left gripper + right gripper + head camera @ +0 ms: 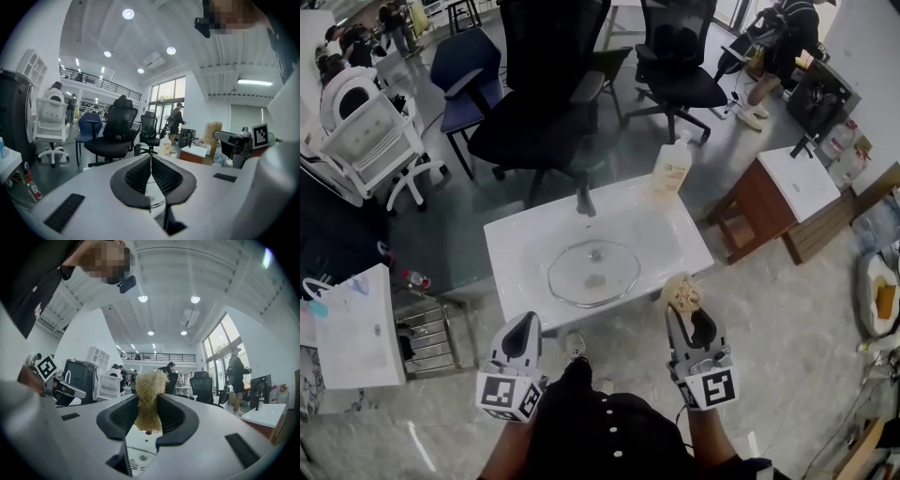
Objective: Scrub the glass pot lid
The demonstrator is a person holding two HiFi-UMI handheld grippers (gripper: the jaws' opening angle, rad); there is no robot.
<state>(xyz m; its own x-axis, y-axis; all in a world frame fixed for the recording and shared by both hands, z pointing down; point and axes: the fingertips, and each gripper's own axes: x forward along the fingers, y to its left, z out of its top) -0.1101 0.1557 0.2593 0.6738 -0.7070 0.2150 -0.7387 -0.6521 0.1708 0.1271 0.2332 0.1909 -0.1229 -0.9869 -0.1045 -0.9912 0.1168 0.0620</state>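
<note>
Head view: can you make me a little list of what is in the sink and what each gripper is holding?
sink: white, with a glass pot lid lying flat inside, knob up
faucet: at the back edge
soap bottle: standing at the back right corner
left gripper: shut, holding nothing
right gripper: shut on a loofah scrubber
scrubbing: not begun; scrubber apart from lid

White sink counter [511, 246] stands on the grey floor [787, 319]. Glass pot lid [593, 273] lies flat in its basin, knob up, nearer the front edge. Dark faucet [584, 199] at mid back edge. Soap bottle [671, 169] upright on back right corner.
</note>
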